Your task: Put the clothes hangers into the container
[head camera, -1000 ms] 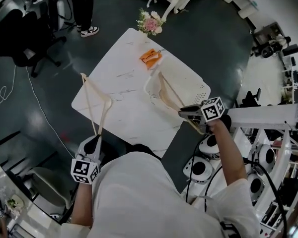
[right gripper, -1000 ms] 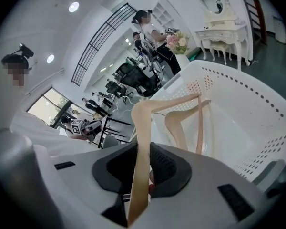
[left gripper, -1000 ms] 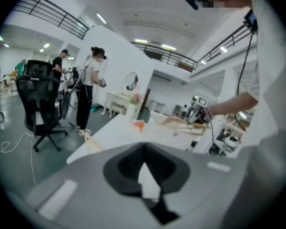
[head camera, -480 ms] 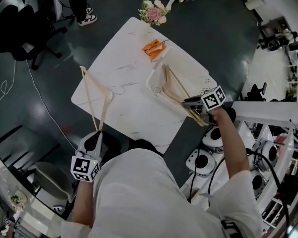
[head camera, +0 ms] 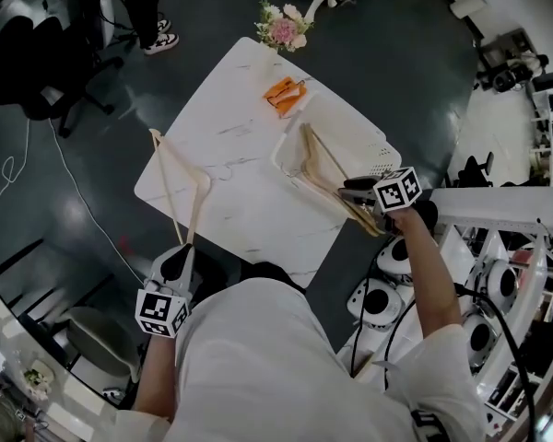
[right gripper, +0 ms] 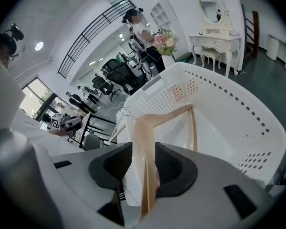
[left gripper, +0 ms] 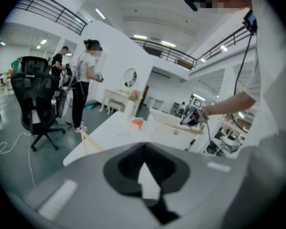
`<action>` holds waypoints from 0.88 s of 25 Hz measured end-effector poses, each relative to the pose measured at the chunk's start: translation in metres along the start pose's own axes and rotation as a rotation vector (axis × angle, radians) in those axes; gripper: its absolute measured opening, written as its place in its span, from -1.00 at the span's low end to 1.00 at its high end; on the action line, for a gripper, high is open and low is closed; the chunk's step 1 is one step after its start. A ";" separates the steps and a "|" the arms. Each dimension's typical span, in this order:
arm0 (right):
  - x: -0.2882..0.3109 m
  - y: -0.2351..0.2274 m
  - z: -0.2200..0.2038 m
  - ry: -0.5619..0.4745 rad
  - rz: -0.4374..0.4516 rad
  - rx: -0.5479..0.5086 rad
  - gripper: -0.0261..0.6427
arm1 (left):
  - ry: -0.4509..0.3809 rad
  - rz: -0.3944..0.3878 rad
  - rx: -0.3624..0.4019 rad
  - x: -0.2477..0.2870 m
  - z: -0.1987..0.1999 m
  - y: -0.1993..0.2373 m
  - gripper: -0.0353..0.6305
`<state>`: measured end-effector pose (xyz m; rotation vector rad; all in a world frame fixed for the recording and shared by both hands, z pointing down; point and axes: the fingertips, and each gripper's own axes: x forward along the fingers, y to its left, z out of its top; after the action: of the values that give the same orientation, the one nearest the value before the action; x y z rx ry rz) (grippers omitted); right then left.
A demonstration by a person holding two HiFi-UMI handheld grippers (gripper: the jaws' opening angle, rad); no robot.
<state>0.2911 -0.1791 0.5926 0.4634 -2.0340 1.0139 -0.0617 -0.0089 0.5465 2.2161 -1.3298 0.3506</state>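
Hanger point(right gripper: 145, 128) between opening right tool point(right gripper: 144, 170) jaws.

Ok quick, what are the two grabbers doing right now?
Left gripper: shut on a hanger.
Right gripper: jaws opening, the other hanger between them.

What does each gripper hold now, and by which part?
Left gripper: a wooden hanger, by one corner. Right gripper: jaws opening around the end of a second hanger in the white basket.
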 end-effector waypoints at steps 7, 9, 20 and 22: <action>-0.008 0.060 0.037 -0.220 -0.030 -0.067 -0.52 | -0.024 -0.021 0.022 -0.002 0.010 0.002 -0.89; -0.005 0.084 0.043 -0.270 -0.007 -0.073 -0.54 | -0.032 -0.028 0.030 -0.003 0.013 0.002 -0.89; 0.035 0.198 0.059 -0.476 0.085 -0.066 -0.83 | -0.060 -0.027 0.030 -0.014 0.019 -0.002 -0.89; 0.045 0.211 0.056 -0.487 0.093 -0.067 -0.86 | -0.071 -0.021 0.017 -0.018 0.020 -0.001 -0.89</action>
<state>0.1064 -0.0931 0.5026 0.6317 -2.5328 0.9482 -0.0701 -0.0065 0.5211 2.2742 -1.3433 0.2789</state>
